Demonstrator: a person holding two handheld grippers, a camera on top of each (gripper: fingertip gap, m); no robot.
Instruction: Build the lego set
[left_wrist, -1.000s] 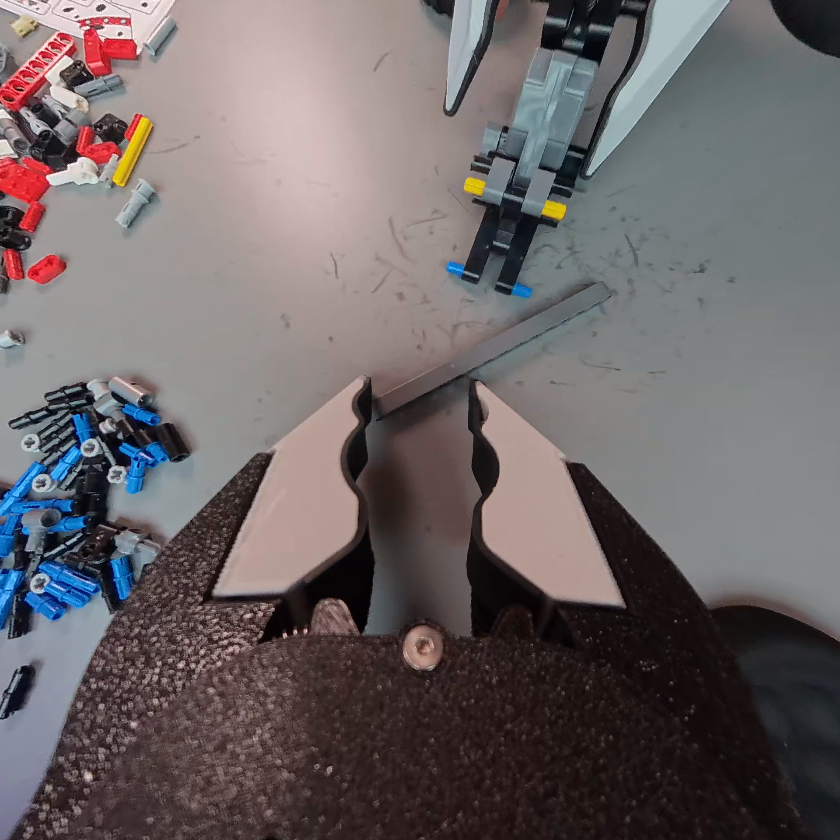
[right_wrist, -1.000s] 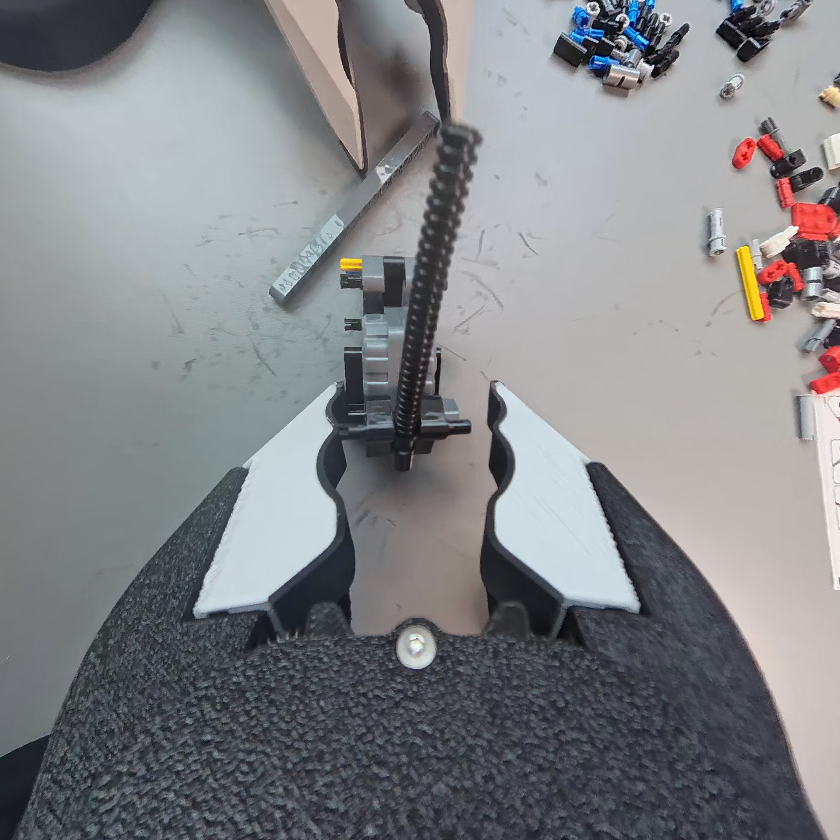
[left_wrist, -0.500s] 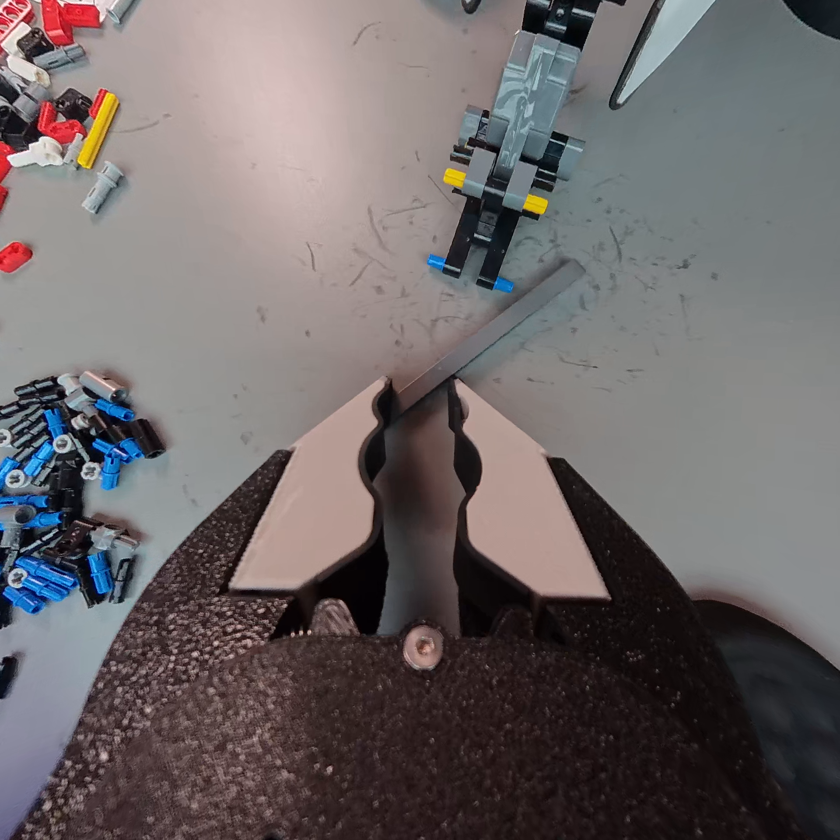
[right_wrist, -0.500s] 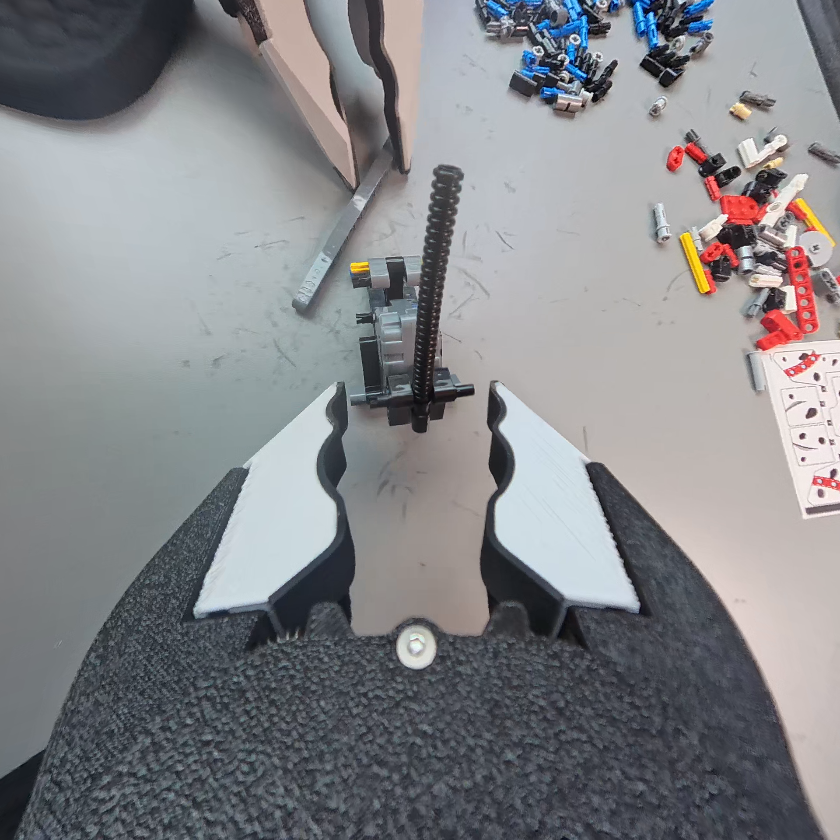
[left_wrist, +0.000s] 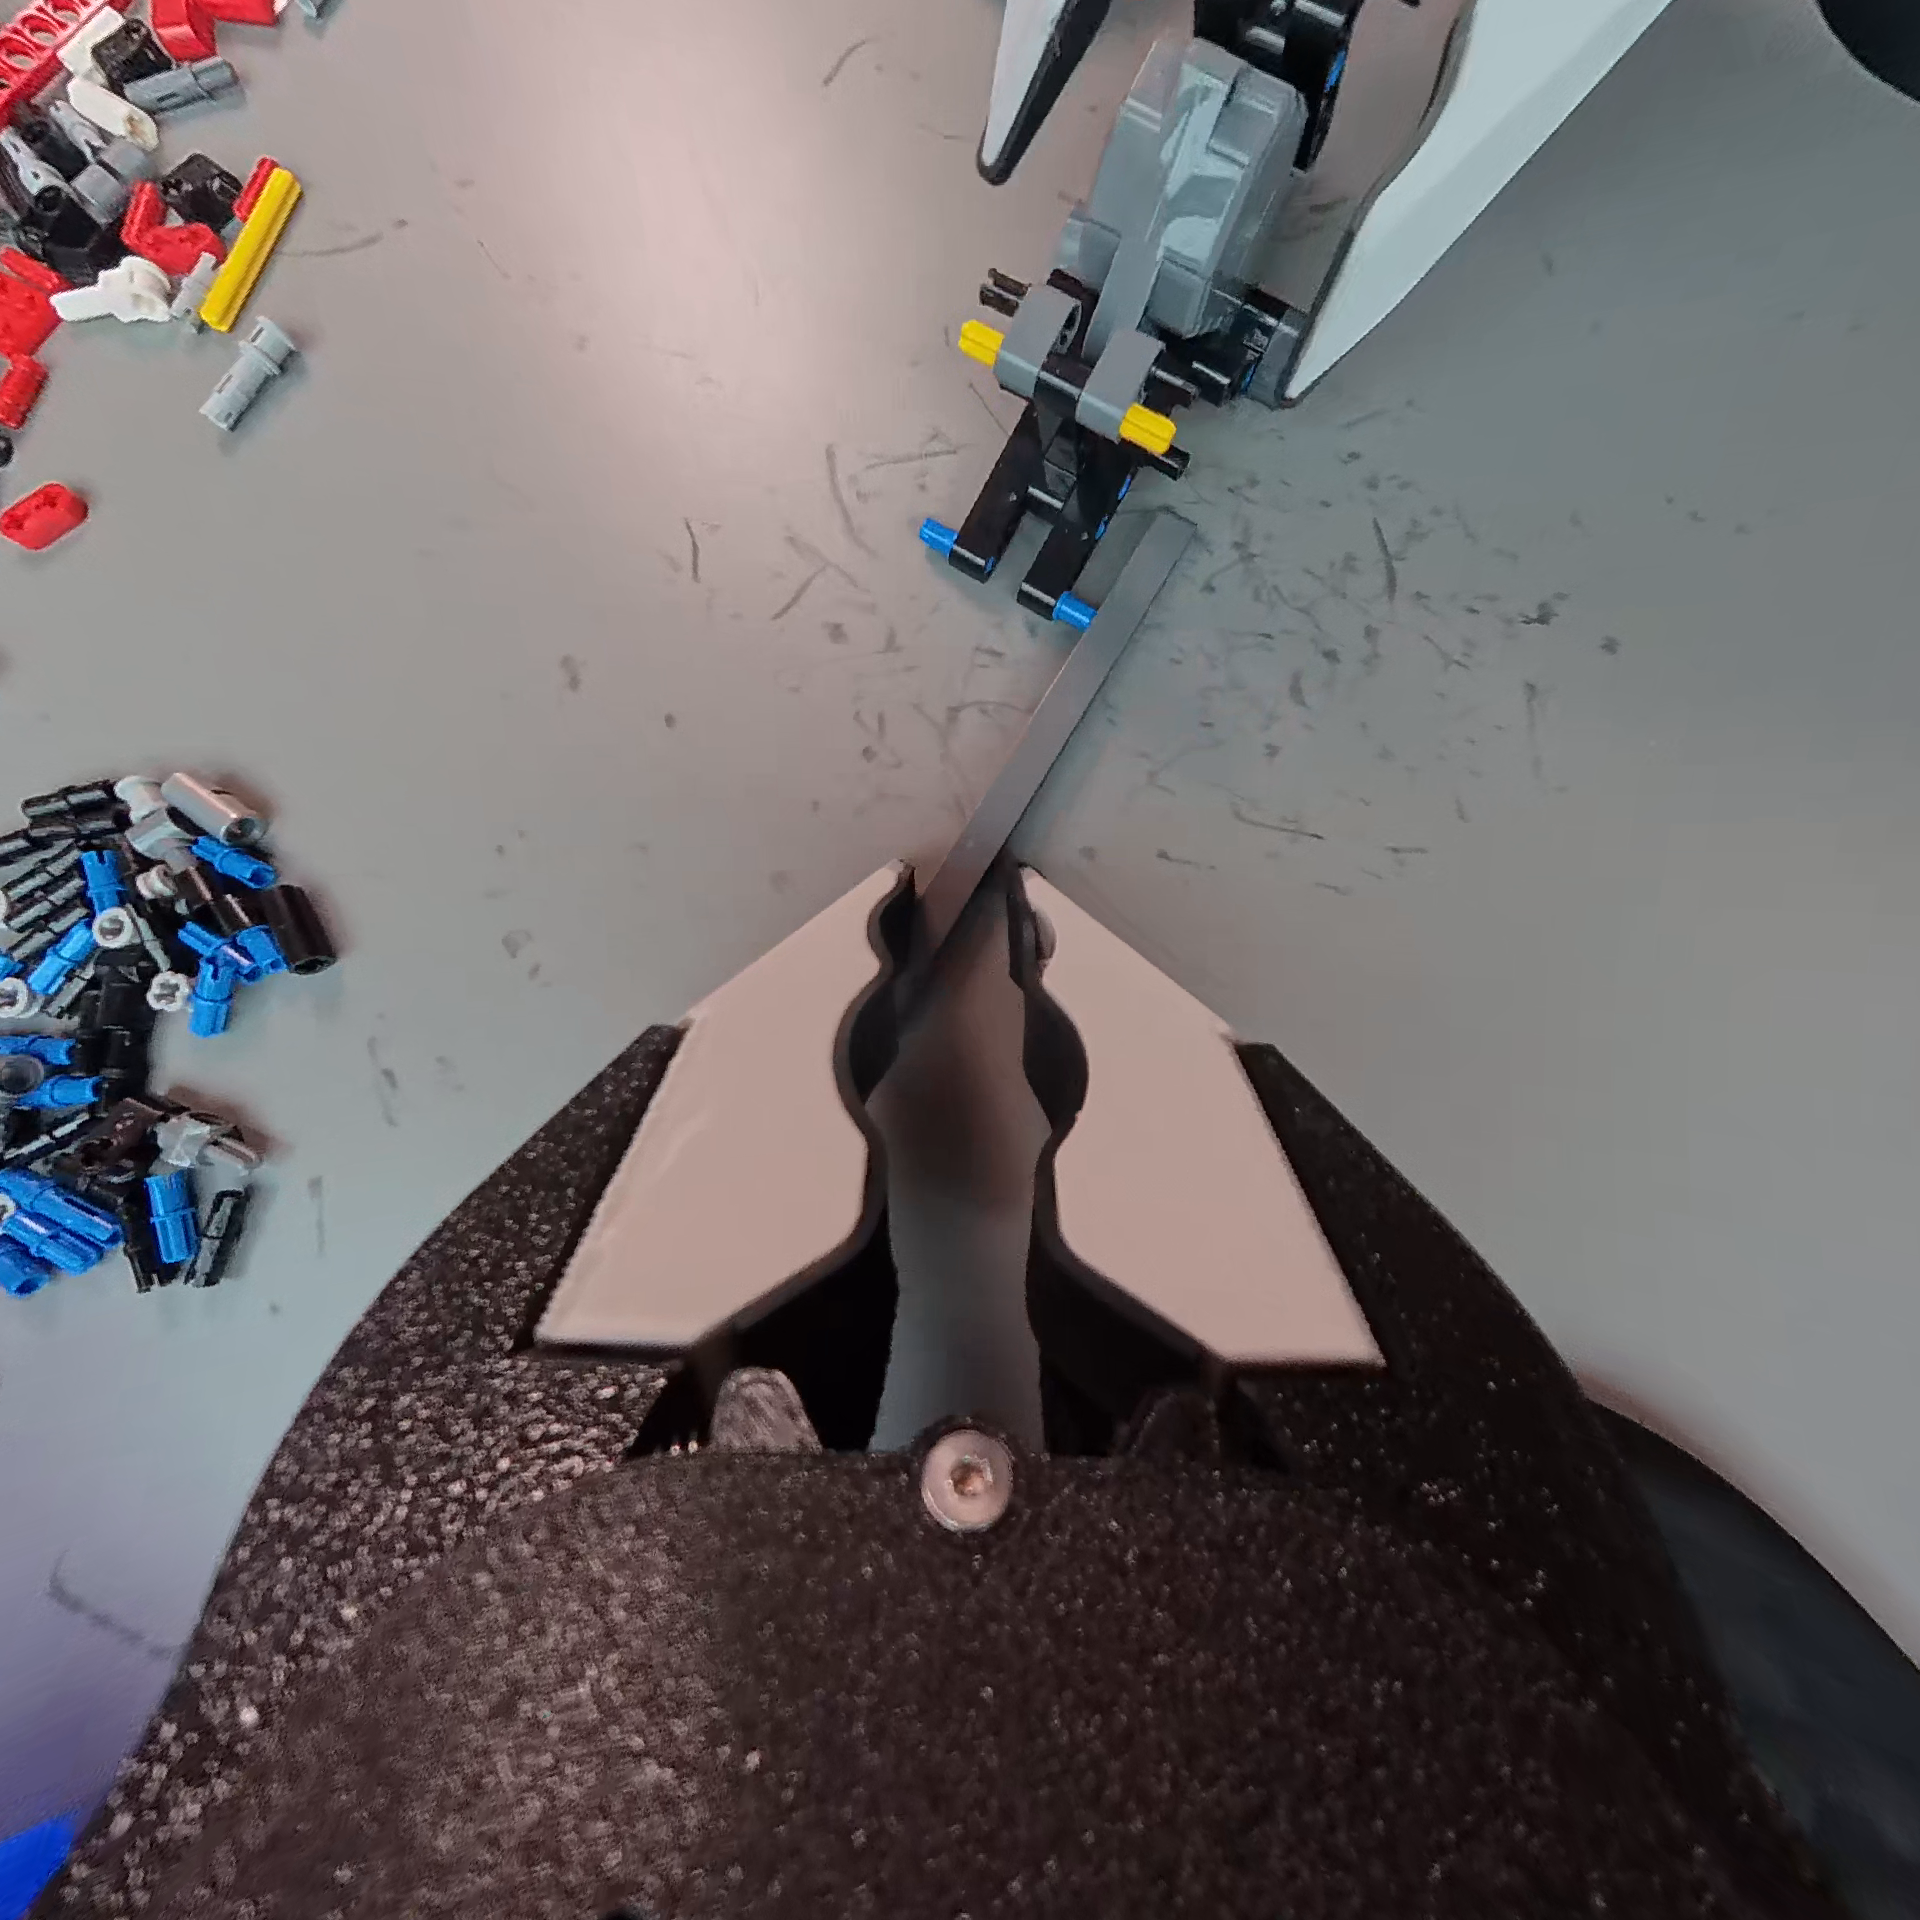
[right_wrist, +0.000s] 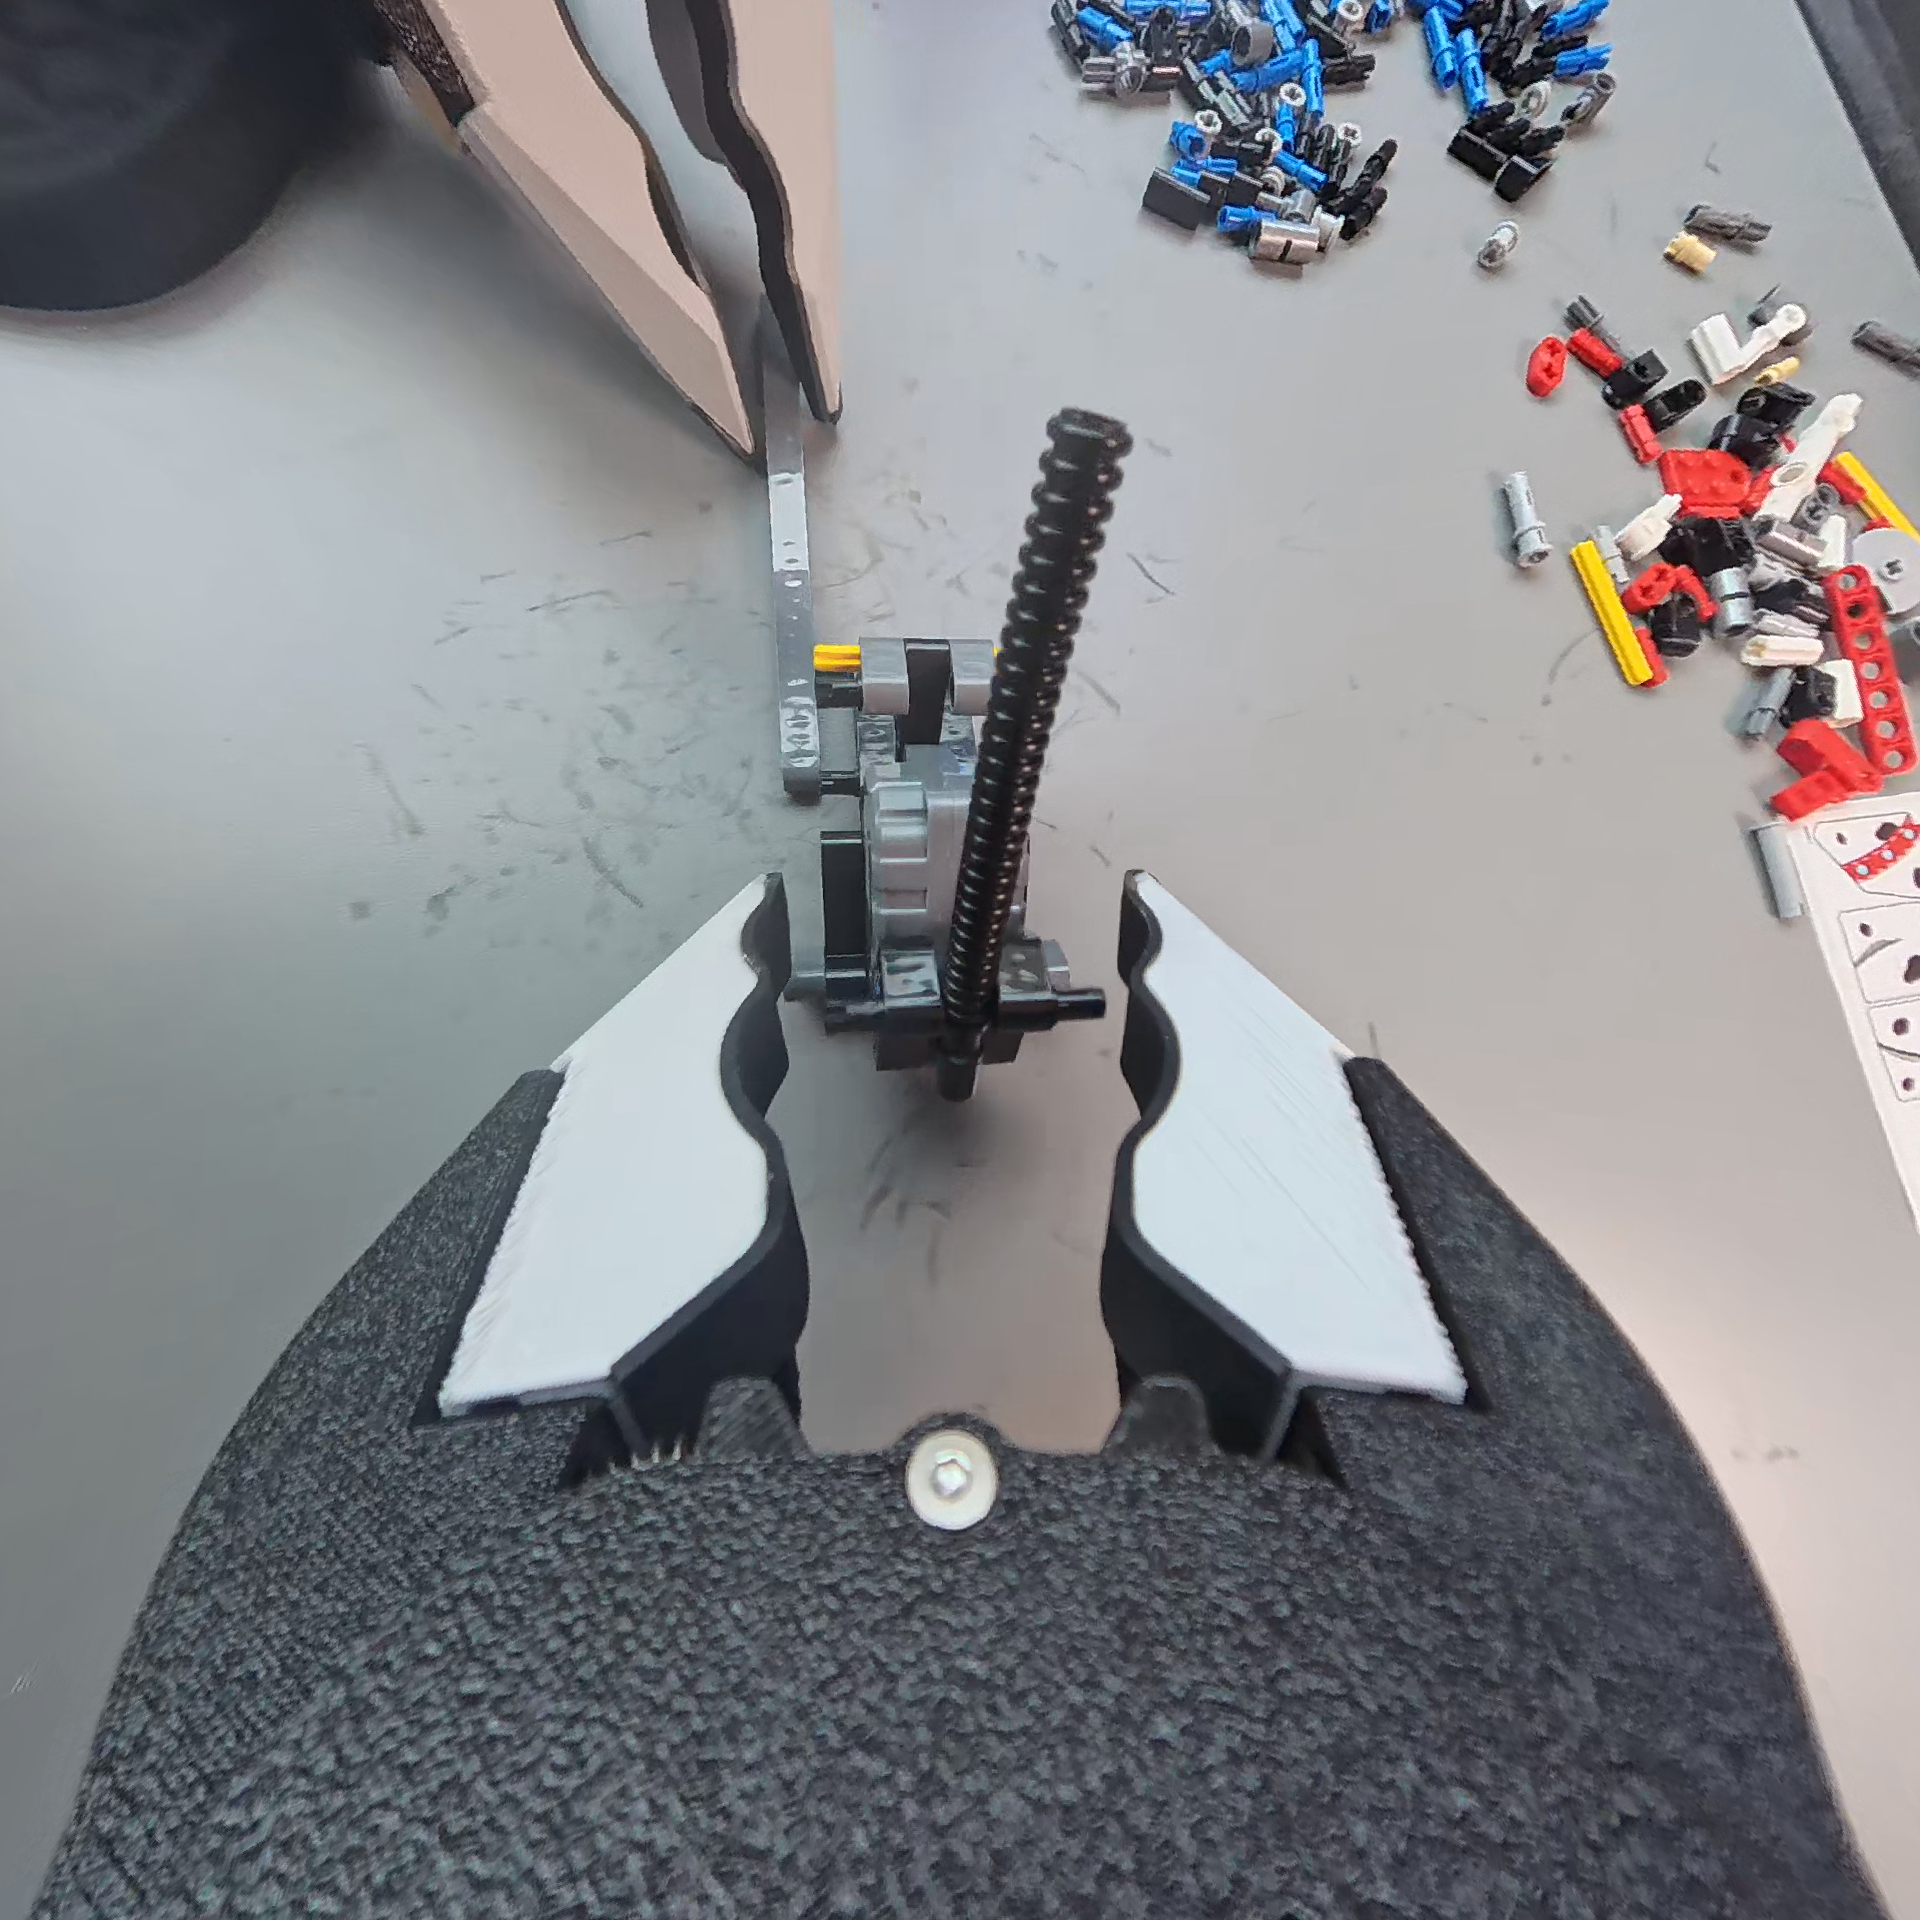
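The left hand-held gripper (left_wrist: 961, 883) pinches one end of a long grey beam (left_wrist: 1070, 707), which points toward 1 o'clock at the lego model (left_wrist: 1122, 343) on the counter (left_wrist: 623, 623). The right hand-held gripper (right_wrist: 951, 894) is spread around the model's near end, its black ribbed hose (right_wrist: 1029, 707) rising toward 12 o'clock.

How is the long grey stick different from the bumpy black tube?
The grey beam is flat, smooth-sided and straight; the black ribbed hose is round and ridged. The beam lies low, pinched by the left gripper; the hose stands up from the small model. Both are long and thin.
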